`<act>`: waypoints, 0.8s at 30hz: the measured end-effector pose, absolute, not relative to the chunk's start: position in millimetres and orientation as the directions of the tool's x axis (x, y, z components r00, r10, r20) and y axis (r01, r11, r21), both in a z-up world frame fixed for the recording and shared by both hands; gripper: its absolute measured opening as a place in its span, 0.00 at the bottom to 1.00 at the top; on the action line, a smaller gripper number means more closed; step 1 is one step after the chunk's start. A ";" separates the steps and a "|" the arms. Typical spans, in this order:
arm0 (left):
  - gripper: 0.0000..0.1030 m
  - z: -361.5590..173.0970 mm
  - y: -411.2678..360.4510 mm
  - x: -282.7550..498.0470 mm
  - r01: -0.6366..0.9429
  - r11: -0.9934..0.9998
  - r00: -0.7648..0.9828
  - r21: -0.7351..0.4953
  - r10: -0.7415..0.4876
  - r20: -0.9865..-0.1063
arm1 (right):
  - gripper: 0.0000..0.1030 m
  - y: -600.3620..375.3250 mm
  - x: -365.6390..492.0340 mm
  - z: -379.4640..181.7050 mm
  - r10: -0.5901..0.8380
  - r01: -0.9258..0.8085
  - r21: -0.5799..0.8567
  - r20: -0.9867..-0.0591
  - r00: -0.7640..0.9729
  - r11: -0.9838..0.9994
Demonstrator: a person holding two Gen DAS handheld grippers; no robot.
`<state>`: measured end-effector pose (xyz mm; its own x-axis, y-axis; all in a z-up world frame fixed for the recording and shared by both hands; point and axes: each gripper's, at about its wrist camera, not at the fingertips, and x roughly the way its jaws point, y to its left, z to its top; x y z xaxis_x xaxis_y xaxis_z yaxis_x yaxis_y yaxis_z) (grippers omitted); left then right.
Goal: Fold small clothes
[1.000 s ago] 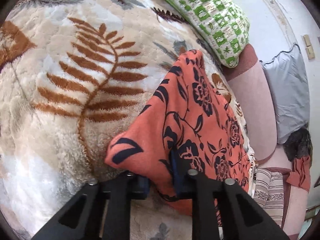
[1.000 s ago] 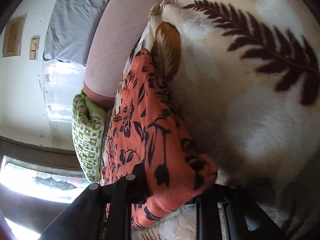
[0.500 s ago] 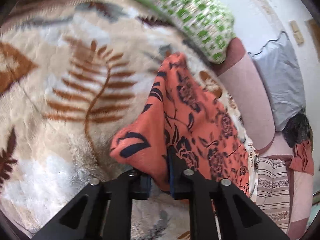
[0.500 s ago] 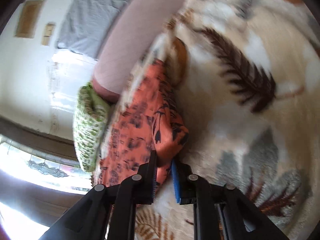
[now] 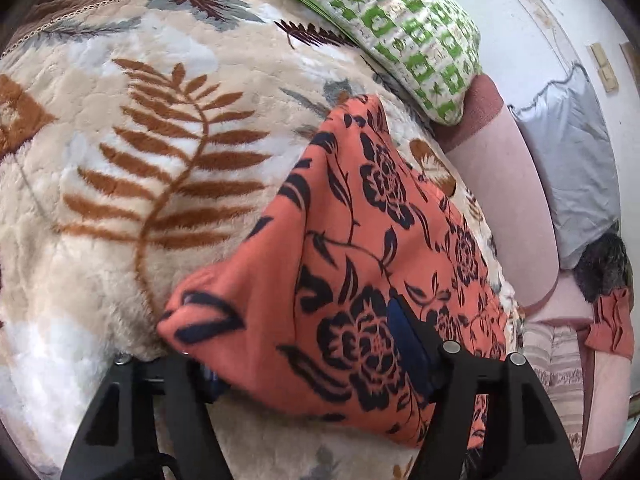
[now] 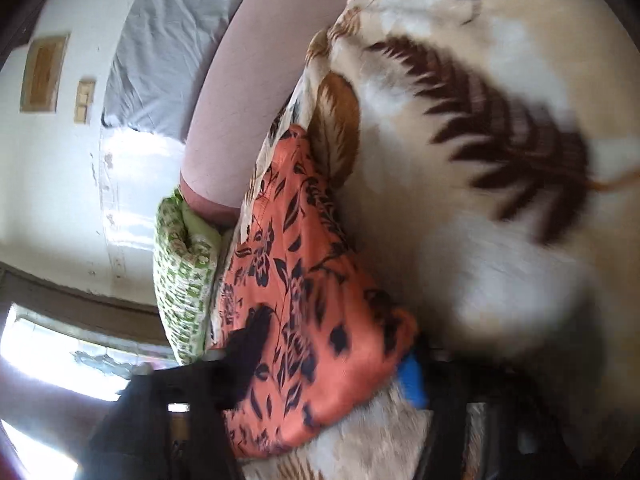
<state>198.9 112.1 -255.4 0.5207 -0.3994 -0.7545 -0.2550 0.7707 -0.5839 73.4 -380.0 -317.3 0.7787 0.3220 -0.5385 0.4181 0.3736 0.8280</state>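
Note:
An orange garment with black flowers lies on a cream fleece blanket with brown fern leaves. My left gripper is open, its fingers wide apart on either side of the garment's near corner. In the right wrist view the same garment lies between the spread fingers of my right gripper, which is open; a blue pad shows at its right finger. That view is blurred.
A green-and-white patterned pillow lies at the far edge of the blanket. A pink bed edge and a grey cloth lie to the right. Striped cloth and another orange piece sit at the lower right.
Both grippers were shut on the garment half a second ago and have opened wide. The garment's near edge has dropped onto the blanket between the fingers.

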 end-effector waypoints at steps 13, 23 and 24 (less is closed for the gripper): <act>0.16 -222.1 115.9 182.0 -0.147 0.801 0.567 -0.580 -0.412 -0.713 | 0.21 -340.5 46.9 -241.0 0.189 0.333 0.709 -0.548 0.815 0.622; 0.33 -262.4 141.4 146.2 -0.215 0.784 0.458 -0.582 -0.446 -0.769 | 0.32 -347.5 1.3 -295.9 0.242 0.468 0.648 -0.706 0.666 0.602; 0.34 -263.3 145.6 146.3 -0.223 0.757 0.473 -0.614 -0.467 -0.747 | 0.36 -351.6 -3.0 -296.1 0.254 0.467 0.678 -0.683 0.684 0.567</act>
